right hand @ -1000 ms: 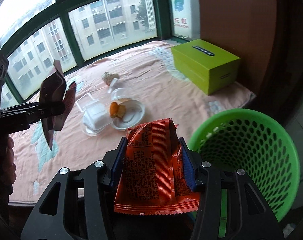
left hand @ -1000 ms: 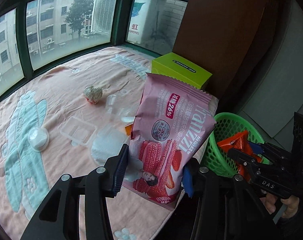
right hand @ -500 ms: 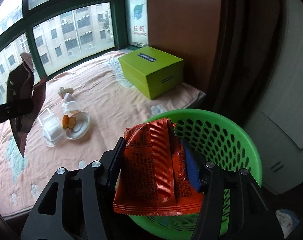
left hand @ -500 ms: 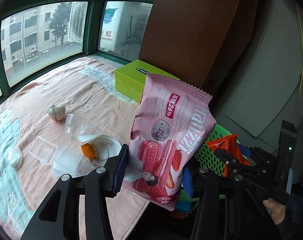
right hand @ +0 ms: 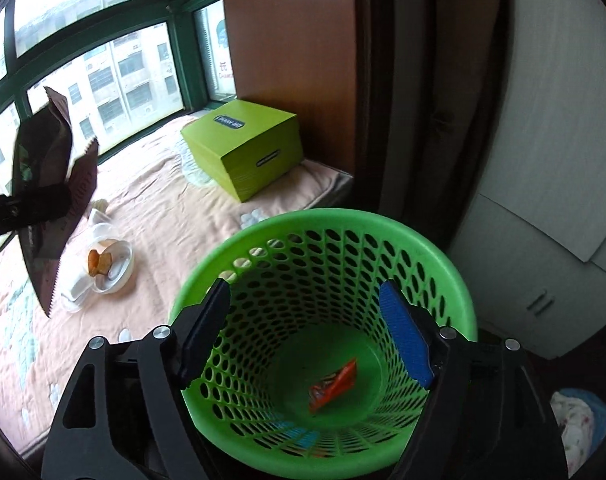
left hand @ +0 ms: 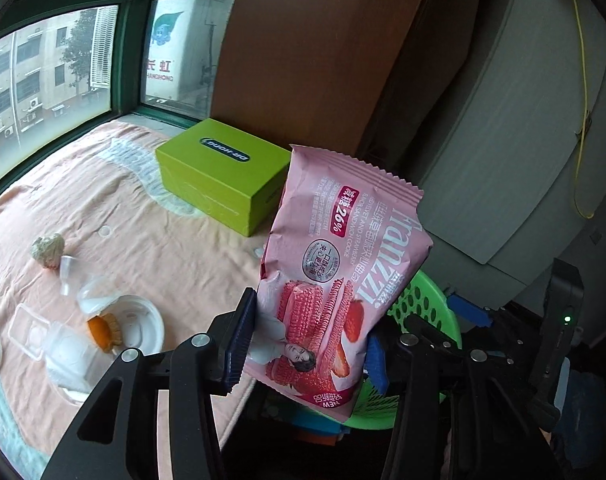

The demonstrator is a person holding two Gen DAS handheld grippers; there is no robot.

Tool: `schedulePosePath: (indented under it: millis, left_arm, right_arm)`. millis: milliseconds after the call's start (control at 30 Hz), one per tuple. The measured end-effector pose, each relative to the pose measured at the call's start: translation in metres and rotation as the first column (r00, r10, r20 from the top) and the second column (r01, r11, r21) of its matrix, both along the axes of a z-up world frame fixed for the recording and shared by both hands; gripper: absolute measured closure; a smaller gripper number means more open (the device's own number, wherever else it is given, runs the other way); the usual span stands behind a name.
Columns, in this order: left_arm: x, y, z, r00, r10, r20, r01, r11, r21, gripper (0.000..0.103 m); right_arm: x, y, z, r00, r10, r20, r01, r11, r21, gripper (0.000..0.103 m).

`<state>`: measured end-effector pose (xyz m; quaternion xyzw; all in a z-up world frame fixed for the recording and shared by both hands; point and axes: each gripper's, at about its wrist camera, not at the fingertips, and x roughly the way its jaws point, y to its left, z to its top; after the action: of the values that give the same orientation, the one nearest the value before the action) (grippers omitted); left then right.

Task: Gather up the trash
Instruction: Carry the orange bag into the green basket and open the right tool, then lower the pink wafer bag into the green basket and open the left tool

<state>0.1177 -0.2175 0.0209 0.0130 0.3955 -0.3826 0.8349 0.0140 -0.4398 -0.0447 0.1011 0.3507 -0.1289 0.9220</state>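
My left gripper [left hand: 309, 338] is shut on a pink cookie wrapper [left hand: 339, 272], held upright beside the green mesh basket [left hand: 421, 304]. The wrapper also shows in the right wrist view [right hand: 51, 184], dark against the window. My right gripper [right hand: 307, 332] is open and empty, directly above the basket [right hand: 383, 240]. An orange wrapper [right hand: 333, 384] lies on the basket's bottom. Trash lies on the pink blanket [left hand: 151, 240]: a crumpled paper ball [left hand: 47, 248], clear plastic containers [left hand: 69, 354], a white bowl with orange peel [left hand: 131, 328].
A lime-green box [left hand: 219, 172] stands on the blanket near a brown wooden panel [left hand: 303, 52]. Green-framed windows [left hand: 63, 72] run behind the blanket. Grey cabinet doors [right hand: 551, 160] stand right of the basket. The basket sits below the blanket's edge.
My right gripper moved over the basket and opened; the orange wrapper dropped to the basket's bottom. My left gripper swung right toward the basket, still holding the pink wrapper.
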Motion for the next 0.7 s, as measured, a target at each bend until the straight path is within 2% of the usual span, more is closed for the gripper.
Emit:
schedulePosePath:
  millis: [200,500,533,600,700]
  left_arm:
    - [-0.005,-0.029,-0.006,0.999,-0.038,-0.026,0.039,0.999,0.010,0.055]
    - [-0.021,-0.067,-0.018,0.993,-0.105,-0.047,0.107,0.994,0.029,0.052]
    - [-0.022,-0.070,-0.019,0.993,-0.112,-0.048,0.114,0.993,0.033,0.051]
    - [-0.025,-0.076,-0.022,0.991,-0.119,-0.054,0.121,0.992,0.041,0.042]
    - [-0.029,-0.080,-0.025,0.989,-0.132,-0.063,0.134,0.990,0.041,0.040]
  right_arm:
    - [-0.020,-0.016,0.010,0.998,-0.055,0.038,0.056,0.998,-0.017,0.021]
    - [-0.041,-0.039,0.015,0.989,-0.129,0.074,0.130,0.992,-0.003,0.020]
    - [-0.043,-0.040,0.016,0.988,-0.134,0.077,0.134,0.991,-0.002,0.020]
    - [-0.044,-0.042,0.017,0.987,-0.138,0.082,0.138,0.990,0.003,0.020]
    - [-0.047,-0.045,0.018,0.986,-0.142,0.088,0.142,0.990,0.005,0.020]
